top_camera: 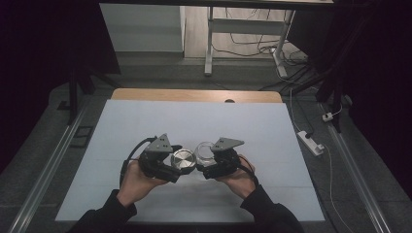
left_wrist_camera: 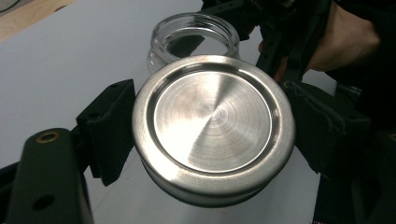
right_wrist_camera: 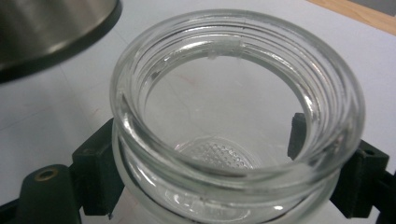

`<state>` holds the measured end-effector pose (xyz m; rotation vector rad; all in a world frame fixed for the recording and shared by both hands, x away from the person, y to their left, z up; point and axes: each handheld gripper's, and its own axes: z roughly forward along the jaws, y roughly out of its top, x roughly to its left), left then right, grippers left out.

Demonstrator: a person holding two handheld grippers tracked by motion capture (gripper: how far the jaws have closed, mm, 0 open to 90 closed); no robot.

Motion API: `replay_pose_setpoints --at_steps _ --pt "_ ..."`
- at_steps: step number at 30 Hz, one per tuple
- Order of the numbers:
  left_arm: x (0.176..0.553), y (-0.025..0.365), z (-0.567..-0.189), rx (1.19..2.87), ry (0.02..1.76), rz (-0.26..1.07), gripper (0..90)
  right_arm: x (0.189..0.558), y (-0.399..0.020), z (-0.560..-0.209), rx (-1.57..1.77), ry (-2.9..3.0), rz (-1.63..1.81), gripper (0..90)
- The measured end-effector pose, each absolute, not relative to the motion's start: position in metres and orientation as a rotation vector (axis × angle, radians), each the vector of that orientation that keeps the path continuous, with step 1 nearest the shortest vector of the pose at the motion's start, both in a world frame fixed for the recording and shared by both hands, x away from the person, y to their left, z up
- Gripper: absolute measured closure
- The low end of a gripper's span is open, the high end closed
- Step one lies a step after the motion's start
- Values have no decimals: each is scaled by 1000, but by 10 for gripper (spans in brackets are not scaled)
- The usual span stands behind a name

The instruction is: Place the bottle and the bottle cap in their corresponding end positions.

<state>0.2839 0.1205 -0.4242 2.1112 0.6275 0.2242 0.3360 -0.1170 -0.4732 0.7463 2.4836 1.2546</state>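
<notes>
The left gripper (top_camera: 171,165) was clamped on a round metal lid (top_camera: 183,160), its two black pads pressing the lid's rim from opposite sides. In the left gripper view the lid (left_wrist_camera: 212,121) sat flat side toward the camera, brushed steel with a raised outer ring, held clear of the white mat (left_wrist_camera: 70,60) below it.

The right gripper (top_camera: 210,165) was clenched around a clear glass jar (top_camera: 205,150), the jaws gripping the body below the threaded neck. In the right gripper view the jar (right_wrist_camera: 238,116) stood open-mouthed, with nothing visible inside, and a dotted pattern showed on its base through the glass. One black pad (right_wrist_camera: 95,172) pressed the jar's wall on one side and the other pad showed on the opposite side.

Relative to the jar, the lid was just beside it on the person's left, close to its mouth but not on it; whether the two touched could not be told. In the left gripper view the jar (left_wrist_camera: 194,35) lay just beyond the lid, with the right hand (left_wrist_camera: 345,37) behind it. An edge of the lid (right_wrist_camera: 51,32) sat in the upper corner of the right gripper view, above and beside the jar's rim.

The jar was above the near middle of the white mat (top_camera: 145,126), which covered a wooden table (top_camera: 194,95) whose far edge showed beyond the jar. A white power strip (top_camera: 311,142) lay on the floor well to the jar's right.
</notes>
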Motion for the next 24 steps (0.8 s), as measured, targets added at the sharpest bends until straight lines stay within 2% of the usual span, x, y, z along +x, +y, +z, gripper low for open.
replay_pose_setpoints --at_steps 24 --pt "269 112 -459 2116 568 174 206 360 -114 -473 786 2448 1242 152"
